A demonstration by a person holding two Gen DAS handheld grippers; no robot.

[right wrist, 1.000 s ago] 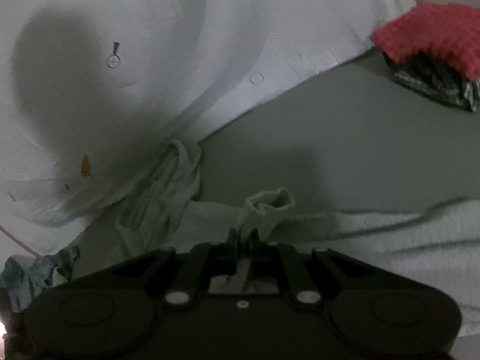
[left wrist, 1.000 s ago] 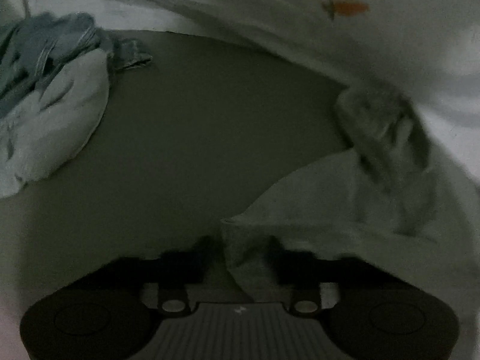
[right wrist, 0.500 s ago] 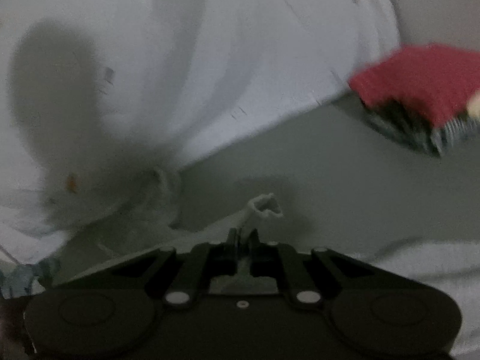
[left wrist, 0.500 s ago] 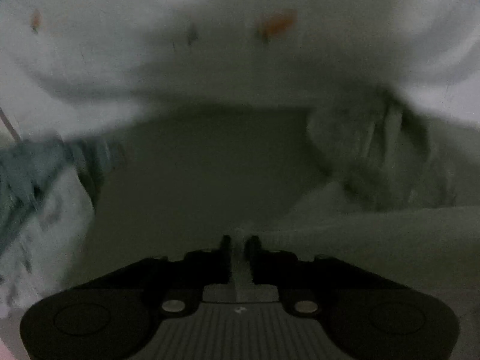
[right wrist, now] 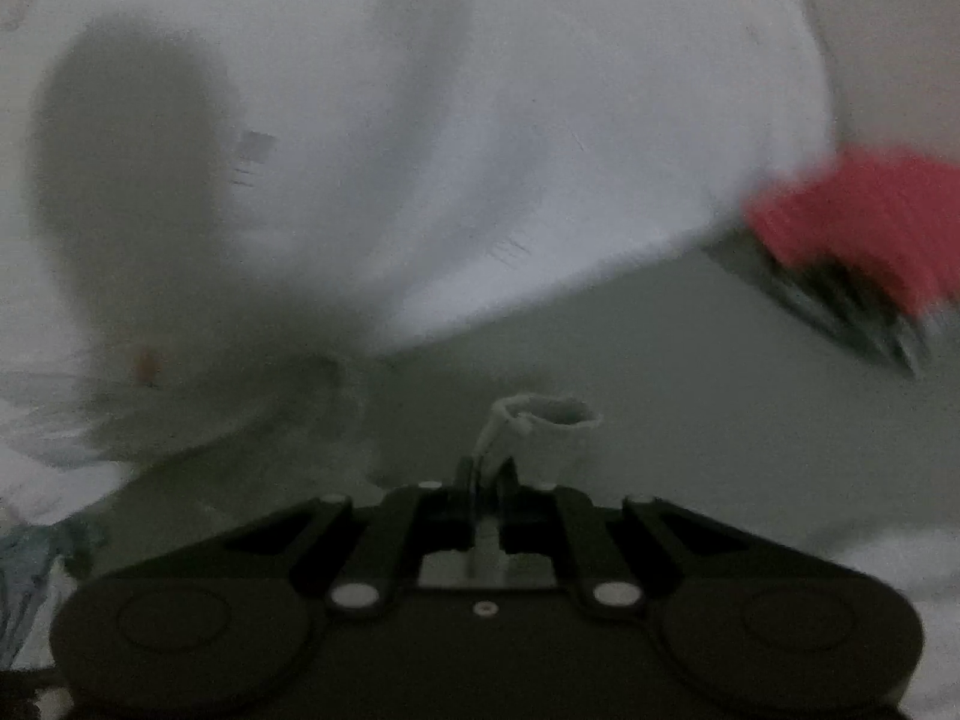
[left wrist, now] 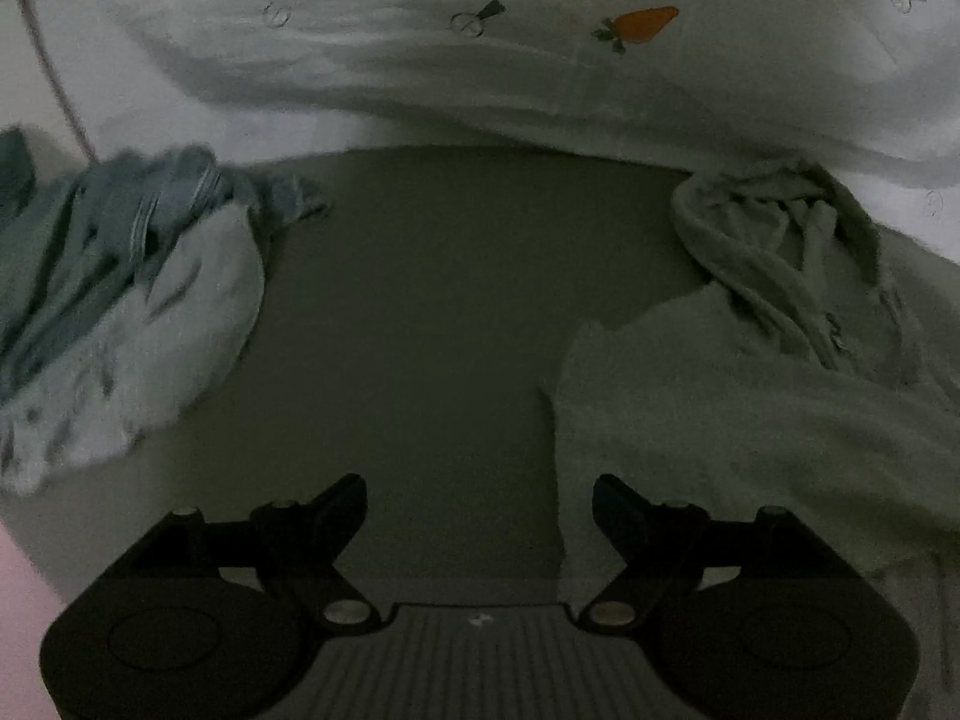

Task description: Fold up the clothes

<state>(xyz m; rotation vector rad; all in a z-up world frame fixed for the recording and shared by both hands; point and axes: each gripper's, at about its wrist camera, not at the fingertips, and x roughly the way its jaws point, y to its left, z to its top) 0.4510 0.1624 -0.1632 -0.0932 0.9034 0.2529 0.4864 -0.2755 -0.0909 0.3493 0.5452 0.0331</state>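
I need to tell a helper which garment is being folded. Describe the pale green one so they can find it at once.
Start at the big white carrot-print sheet across the back. Just below its edge, on the right of the grey-green surface, lies the pale green garment, beside the opening left gripper. Unlike the blue-and-white heap at left, it is one plain fuzzy colour.

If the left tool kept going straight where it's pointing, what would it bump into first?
Probably just the bare grey-green sheet. The left tool, its jaws opening with nothing between them, aims between the pale green garment and the blue-white pile. Depth is hard to judge.
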